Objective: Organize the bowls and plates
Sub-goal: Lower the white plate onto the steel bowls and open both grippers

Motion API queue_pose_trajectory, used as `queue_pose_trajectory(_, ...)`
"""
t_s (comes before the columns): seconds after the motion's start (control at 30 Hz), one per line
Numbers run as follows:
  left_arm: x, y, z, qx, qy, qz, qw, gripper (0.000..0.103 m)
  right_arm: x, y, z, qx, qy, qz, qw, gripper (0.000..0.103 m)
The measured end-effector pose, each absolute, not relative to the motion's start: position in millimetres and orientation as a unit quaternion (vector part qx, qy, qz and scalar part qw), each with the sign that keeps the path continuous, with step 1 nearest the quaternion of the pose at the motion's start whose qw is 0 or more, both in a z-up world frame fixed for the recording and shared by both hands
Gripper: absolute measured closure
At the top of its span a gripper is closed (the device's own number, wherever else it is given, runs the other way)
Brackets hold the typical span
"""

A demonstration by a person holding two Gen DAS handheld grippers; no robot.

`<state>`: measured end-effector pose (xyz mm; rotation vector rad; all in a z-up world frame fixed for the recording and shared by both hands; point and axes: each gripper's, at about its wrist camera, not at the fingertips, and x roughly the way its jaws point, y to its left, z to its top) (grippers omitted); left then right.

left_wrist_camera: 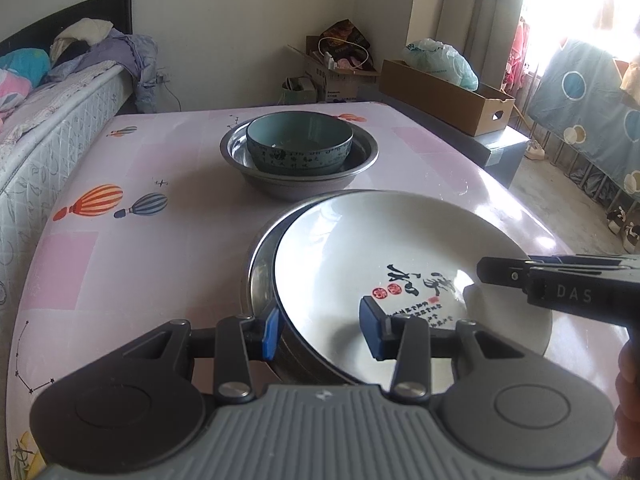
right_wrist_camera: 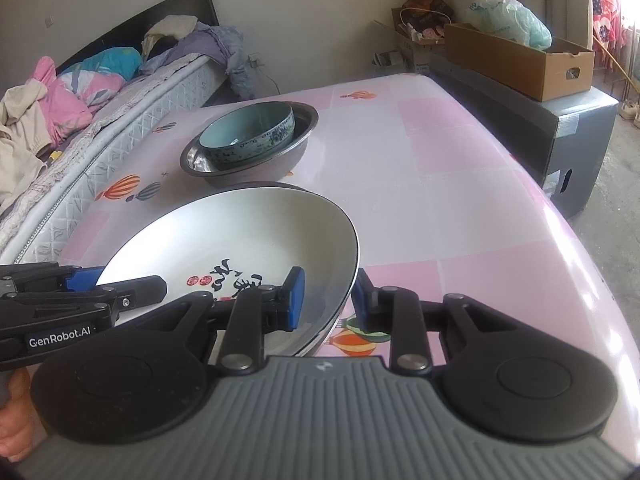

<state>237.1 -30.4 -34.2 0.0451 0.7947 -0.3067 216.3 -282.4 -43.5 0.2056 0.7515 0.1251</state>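
Both grippers are closed on the white plate (left_wrist_camera: 384, 248): the left gripper (left_wrist_camera: 320, 332) is clamped over the plate's left rim, one blue pad outside and one inside, and the right gripper (right_wrist_camera: 328, 300) is pinched on the opposite rim in the same way. Black calligraphy and red seals are painted in the plate's well, between the two grippers. The plate is carried in a shallow metal pan (left_wrist_camera: 260, 272), whose rim is seen along the plate's left and far edges; the left gripper's outer pad appears to lie against the pan's rim as well, though this cannot be told for certain. Nothing else is seen in the plate.

Farther along the desk (left_wrist_camera: 140, 280), well apart from the plate, a teal bowl (left_wrist_camera: 300, 144) with dark writing on its side is nested inside a wider metal basin (left_wrist_camera: 300, 168). The desk is covered with a pink cloth printed with hot-air balloons. A bed (right_wrist_camera: 100, 92) piled with bedding is seen beside the desk on the left, and a cardboard box (right_wrist_camera: 520, 64) with a plastic bag in it is set on a dark cabinet at the right.
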Motion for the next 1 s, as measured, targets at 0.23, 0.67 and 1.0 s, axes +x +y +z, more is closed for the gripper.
queue_pose_trajectory(0.23, 237, -28, -34, 0.019, 0.392, -0.145, 0.908, 0.061, 217, -280, -43, 0.087, 0.361, 0.059, 0.927, 0.077)
queue_pose_trajectory(0.67, 233, -30, -31, 0.028, 0.39, -0.146, 0.909, 0.056, 219, -281, -45, 0.089, 0.364, 0.061, 0.925, 0.075)
queue_pose_trajectory(1.0, 234, -32, -24, 0.015, 0.402, -0.155, 0.902, 0.032, 220, -282, -52, 0.103, 0.372, 0.062, 0.921, 0.075)
